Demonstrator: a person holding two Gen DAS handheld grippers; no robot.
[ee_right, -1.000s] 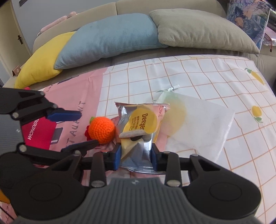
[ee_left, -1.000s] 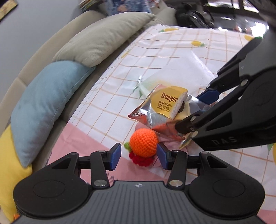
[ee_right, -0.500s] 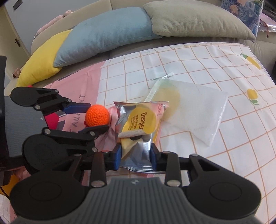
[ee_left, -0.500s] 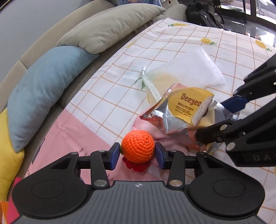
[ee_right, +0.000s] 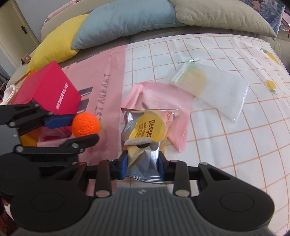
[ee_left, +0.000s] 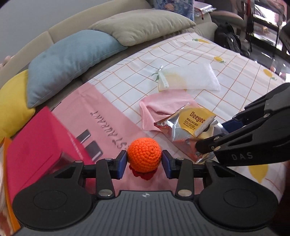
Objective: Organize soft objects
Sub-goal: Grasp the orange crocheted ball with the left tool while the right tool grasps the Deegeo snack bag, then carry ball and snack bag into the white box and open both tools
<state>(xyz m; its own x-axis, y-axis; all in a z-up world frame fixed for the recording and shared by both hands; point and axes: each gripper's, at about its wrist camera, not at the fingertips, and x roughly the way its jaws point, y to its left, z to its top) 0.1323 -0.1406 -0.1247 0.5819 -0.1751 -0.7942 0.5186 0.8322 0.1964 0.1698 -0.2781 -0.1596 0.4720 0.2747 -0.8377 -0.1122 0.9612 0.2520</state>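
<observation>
The left tongs (ee_left: 144, 162) are closing on an orange crocheted ball (ee_left: 144, 154), both blue pads already pressing its sides and lifting it clear of the surface (ee_left: 235, 59); a dark red crocheted part is hanging beneath the ball, mostly hidden, and what it is cannot be told. The right tongs (ee_right: 143, 168) are clamping, partly open, on the lower end of a silver snack packet (ee_right: 147, 130), whose bottom seam is disappearing behind the tongs' body. The packet's long axis is running away from the right wrist camera, its sealed top edge pointing toward the sofa side of the surface and its yellow label reading sideways; whether it is still touching anything below cannot be judged. Behind it a pink cloth (ee_right: 163, 98) is lying crumpled, partly covered by the packet. Just beyond, toward the far edge, a clear bag (ee_right: 217, 89) is lying flat, holding a white towel-like fill and a yellow patch that is too hazy to identify. Near the left edge a red box (ee_right: 49, 90) is standing with its lid raised, its inside blocked by the left tongs, so its contents are not showing. Yellow (ee_right: 56, 45), blue (ee_right: 123, 20) and beige (ee_right: 221, 14) cushions are lining the sofa, each cut off by the frame.
</observation>
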